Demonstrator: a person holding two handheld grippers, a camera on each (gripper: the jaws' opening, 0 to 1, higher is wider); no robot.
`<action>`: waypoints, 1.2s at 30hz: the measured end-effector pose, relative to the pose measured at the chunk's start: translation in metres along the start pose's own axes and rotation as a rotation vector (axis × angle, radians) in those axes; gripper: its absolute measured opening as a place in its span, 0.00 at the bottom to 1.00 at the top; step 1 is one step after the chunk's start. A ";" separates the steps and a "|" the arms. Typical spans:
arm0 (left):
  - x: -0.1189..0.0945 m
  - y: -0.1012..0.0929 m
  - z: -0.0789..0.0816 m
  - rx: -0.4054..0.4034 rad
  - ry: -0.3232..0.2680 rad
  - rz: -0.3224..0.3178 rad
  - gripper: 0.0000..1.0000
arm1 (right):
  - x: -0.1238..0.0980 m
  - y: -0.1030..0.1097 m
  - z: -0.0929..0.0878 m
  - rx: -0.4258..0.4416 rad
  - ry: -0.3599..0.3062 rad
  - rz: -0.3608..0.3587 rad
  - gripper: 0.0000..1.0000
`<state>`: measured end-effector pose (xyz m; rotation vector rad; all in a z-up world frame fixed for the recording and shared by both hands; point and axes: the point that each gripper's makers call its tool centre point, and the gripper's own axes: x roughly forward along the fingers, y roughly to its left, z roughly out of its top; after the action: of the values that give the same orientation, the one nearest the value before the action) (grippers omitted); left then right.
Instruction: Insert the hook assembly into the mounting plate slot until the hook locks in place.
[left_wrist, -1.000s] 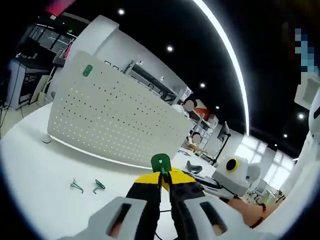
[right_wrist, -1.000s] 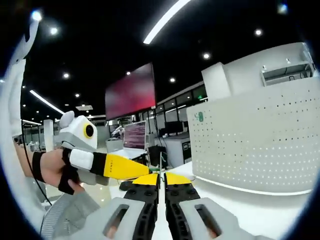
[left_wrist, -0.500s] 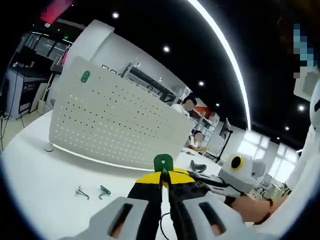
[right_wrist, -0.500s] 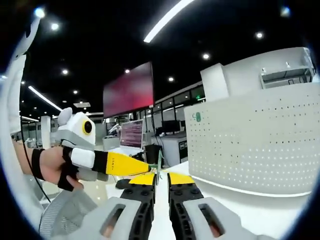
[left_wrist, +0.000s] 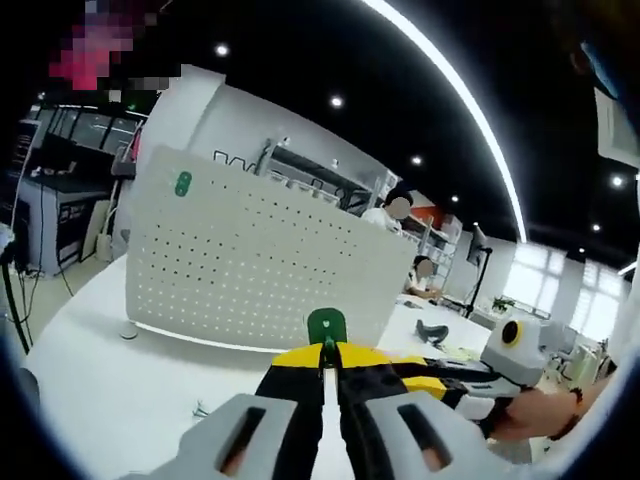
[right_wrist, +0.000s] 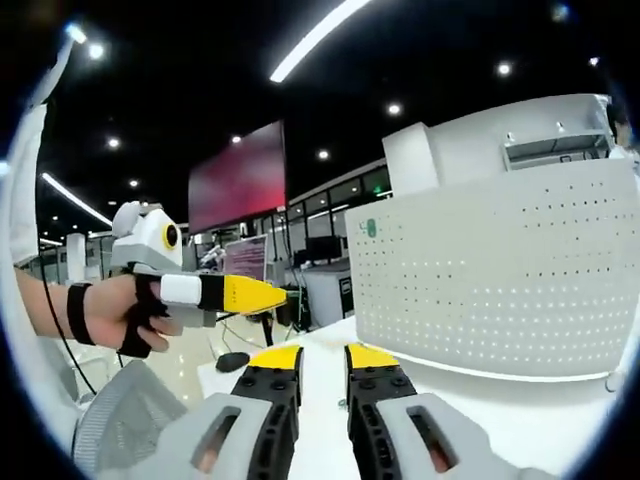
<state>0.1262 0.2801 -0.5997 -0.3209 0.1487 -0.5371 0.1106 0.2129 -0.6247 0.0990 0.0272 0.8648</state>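
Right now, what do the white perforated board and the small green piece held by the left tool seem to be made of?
White perforated board: probably painted sheet metal or plastic; smooth matte face, regular punched holes. Small green hook piece in the left tool: likely moulded plastic, uniform slightly glossy colour.

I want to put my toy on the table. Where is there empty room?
Bare white table lies in front of the holey board, left of the left claw pinching a green hook. More lies between the right claw and the board's foot. It is crowded where the claws meet.
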 end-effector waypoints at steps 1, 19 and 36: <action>0.002 0.002 0.001 0.017 0.001 0.004 0.03 | -0.001 -0.001 0.001 -0.004 -0.006 -0.007 0.17; 0.025 0.045 0.040 0.177 -0.011 0.106 0.03 | -0.005 0.004 -0.010 -0.008 0.045 -0.086 0.28; 0.042 0.080 0.072 0.219 -0.068 0.108 0.03 | 0.000 0.007 -0.024 -0.065 0.121 -0.171 0.42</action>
<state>0.2159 0.3422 -0.5613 -0.1165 0.0406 -0.4308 0.1032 0.2190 -0.6474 -0.0169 0.1190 0.6995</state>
